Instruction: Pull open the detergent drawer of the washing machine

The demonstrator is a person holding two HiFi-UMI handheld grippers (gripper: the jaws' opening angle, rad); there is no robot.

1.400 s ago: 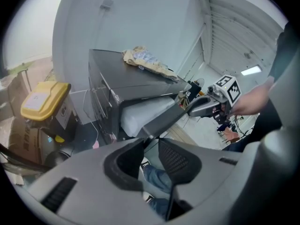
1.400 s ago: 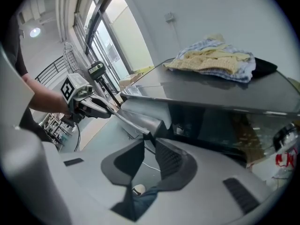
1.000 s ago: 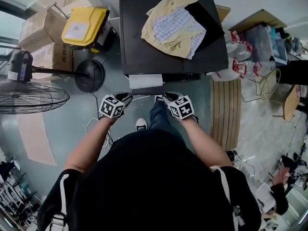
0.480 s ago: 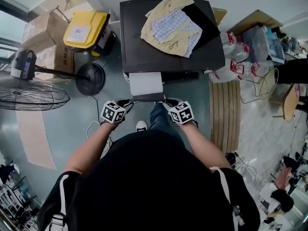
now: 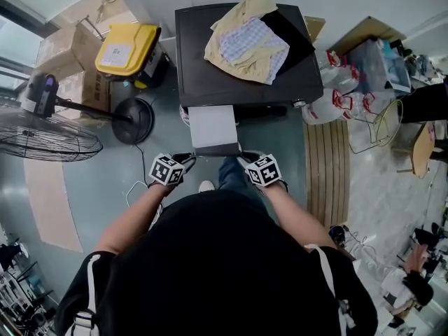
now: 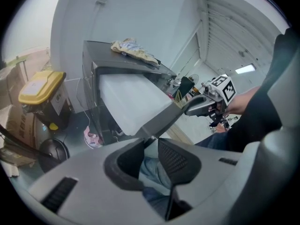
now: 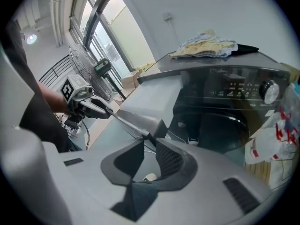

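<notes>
Judged detergent drawer (image 5: pixel 213 128) rigid, light, free-sliding plastic; left gripper (image 6: pixel 151 143), jaws just closed tighter, and right gripper (image 7: pixel 149 138) each pinched a front-panel corner, the soundest hold.

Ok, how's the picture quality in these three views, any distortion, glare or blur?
Head view: sharp, evenly lit, edges bent. Left gripper view: heavy fisheye, dark corners, drawer washed out white. Right gripper view: same fisheye, window bright at upper left, washing machine front dark and glossy.

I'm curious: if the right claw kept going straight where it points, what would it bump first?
The detergent drawer: the right claw pinches its front corner. Beyond that, probably the washing machine.
</notes>
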